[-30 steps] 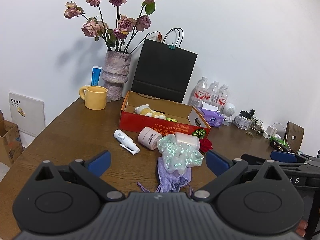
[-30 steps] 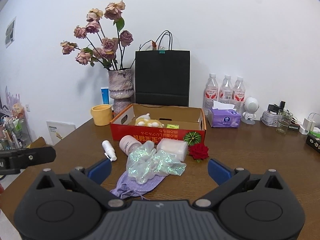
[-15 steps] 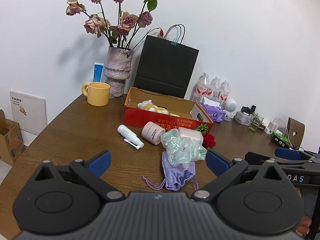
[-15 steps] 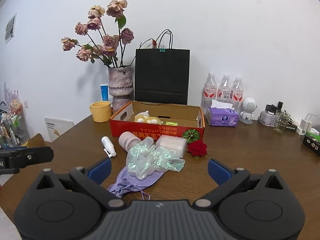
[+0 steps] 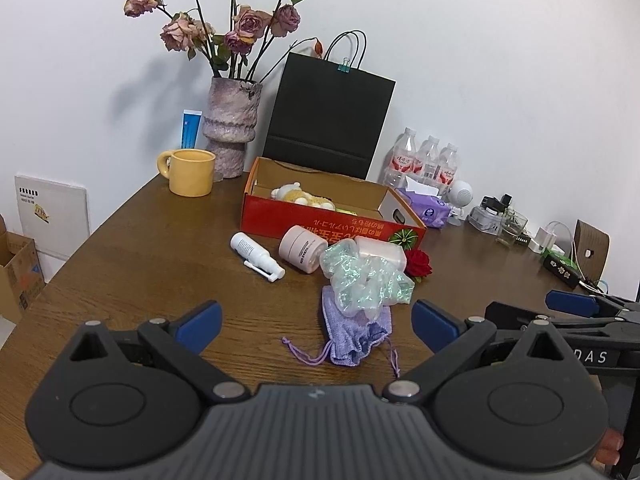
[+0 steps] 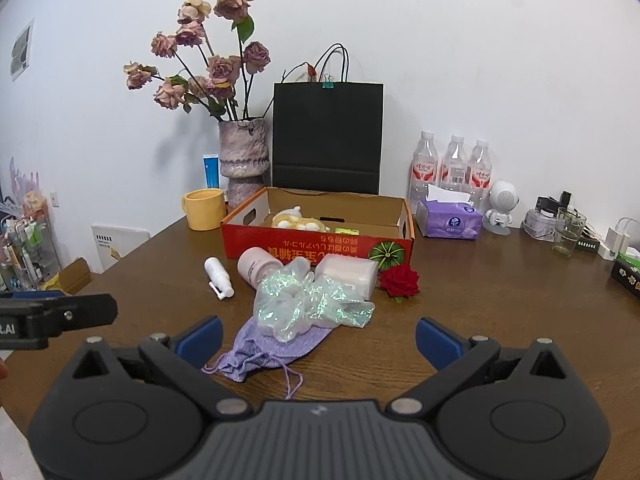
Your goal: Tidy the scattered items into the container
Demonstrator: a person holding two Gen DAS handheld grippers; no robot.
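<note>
Just ahead of the left gripper (image 5: 316, 318), whose fingers stand wide apart and empty, a lilac drawstring pouch (image 5: 354, 334) lies on the table (image 5: 132, 268) with an iridescent crumpled bag (image 5: 366, 280) resting on its far end. Beyond these lie a white spray bottle (image 5: 256, 256), a pink jar (image 5: 302, 249), a translucent box (image 5: 380, 249) and a red rose (image 5: 418, 262), all just before the red cardboard box (image 5: 320, 226). The right gripper (image 6: 318, 336) is likewise spread and empty, hovering near the pouch.
</note>
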